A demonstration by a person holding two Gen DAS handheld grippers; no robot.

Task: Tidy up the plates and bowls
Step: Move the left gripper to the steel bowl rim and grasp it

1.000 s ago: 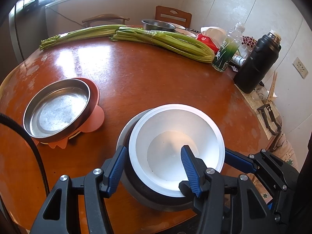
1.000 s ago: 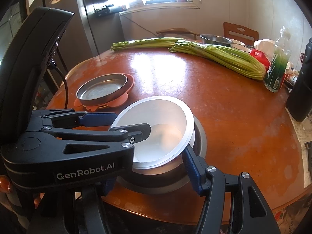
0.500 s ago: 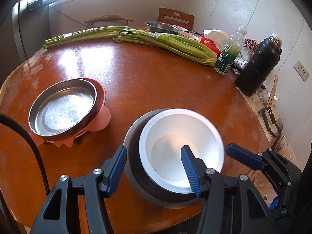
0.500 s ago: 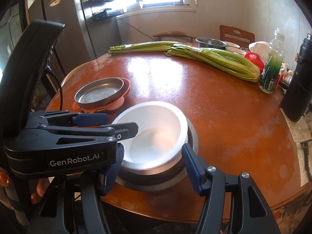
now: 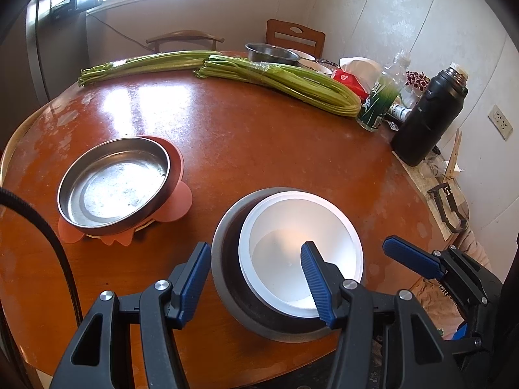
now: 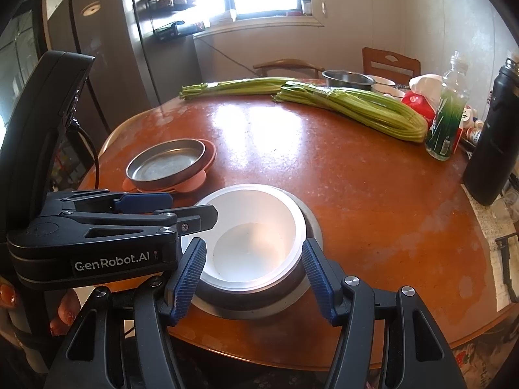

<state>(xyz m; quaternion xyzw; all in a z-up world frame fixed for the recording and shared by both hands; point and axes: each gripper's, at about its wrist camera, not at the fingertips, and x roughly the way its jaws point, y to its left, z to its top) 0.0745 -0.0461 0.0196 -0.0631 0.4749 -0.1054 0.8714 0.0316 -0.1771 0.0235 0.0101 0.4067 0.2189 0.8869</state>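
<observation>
White bowl [image 5: 301, 253] sits nested in a grey bowl [image 5: 227, 259], lower centre of both frames, on our round wooden table [image 5: 259, 149]. Steel plate [image 5: 113, 184] on pink plate [image 5: 176, 191], left of centre. Our left gripper [image 5: 256, 275] and right gripper [image 6: 256, 275] hover above the nested bowls, jaws apart, grasping nothing. Celery [image 5: 285, 81] lies across the upper centre.

left gripper [image 5: 256, 278], right gripper [image 6: 256, 275], jaws parted, empty
</observation>
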